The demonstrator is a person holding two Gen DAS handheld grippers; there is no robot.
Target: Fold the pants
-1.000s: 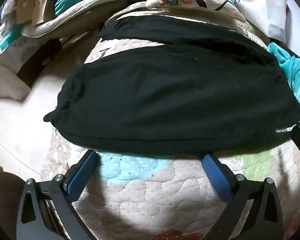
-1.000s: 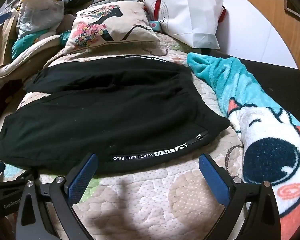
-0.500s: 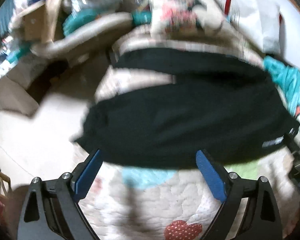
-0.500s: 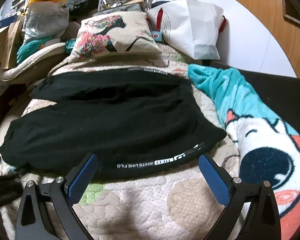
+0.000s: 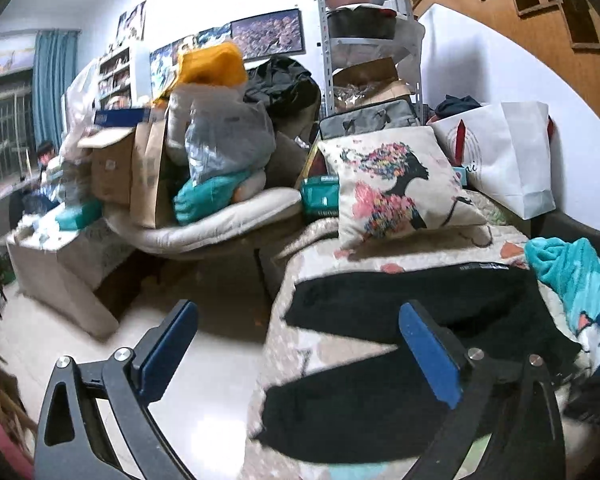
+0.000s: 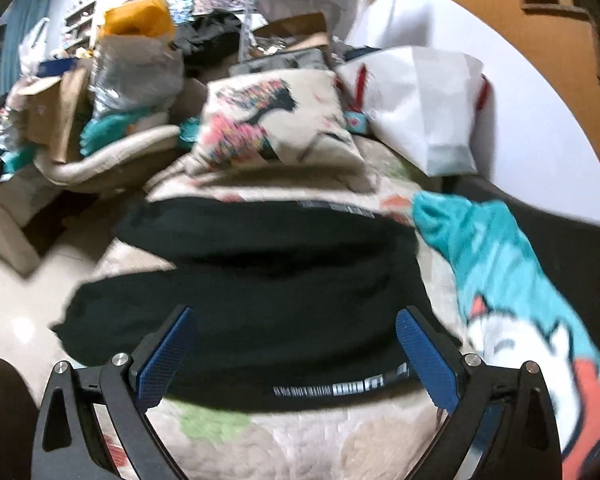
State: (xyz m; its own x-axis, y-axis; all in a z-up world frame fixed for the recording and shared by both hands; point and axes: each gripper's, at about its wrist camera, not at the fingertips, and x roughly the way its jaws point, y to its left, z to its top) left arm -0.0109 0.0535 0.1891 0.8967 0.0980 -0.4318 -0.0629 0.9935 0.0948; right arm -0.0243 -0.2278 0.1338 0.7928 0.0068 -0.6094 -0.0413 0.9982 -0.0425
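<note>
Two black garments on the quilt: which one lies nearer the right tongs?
The wide front one, with white lettering along its near edge. The other lies behind it, toward the pillow.

A quilted bedcover [image 6: 284, 436], cream with pale green and tan patches, was spread over the bed. Black pants [image 6: 268, 300] were laid flat across it, the two legs running side by side with a strip of quilt showing between them at the left, a white-lettered stripe along the near edge. A printed cushion [image 5: 396, 184] was propped at the far end. A teal cartoon blanket [image 6: 500, 276] was draped along the right side, just beside the pants.
</note>
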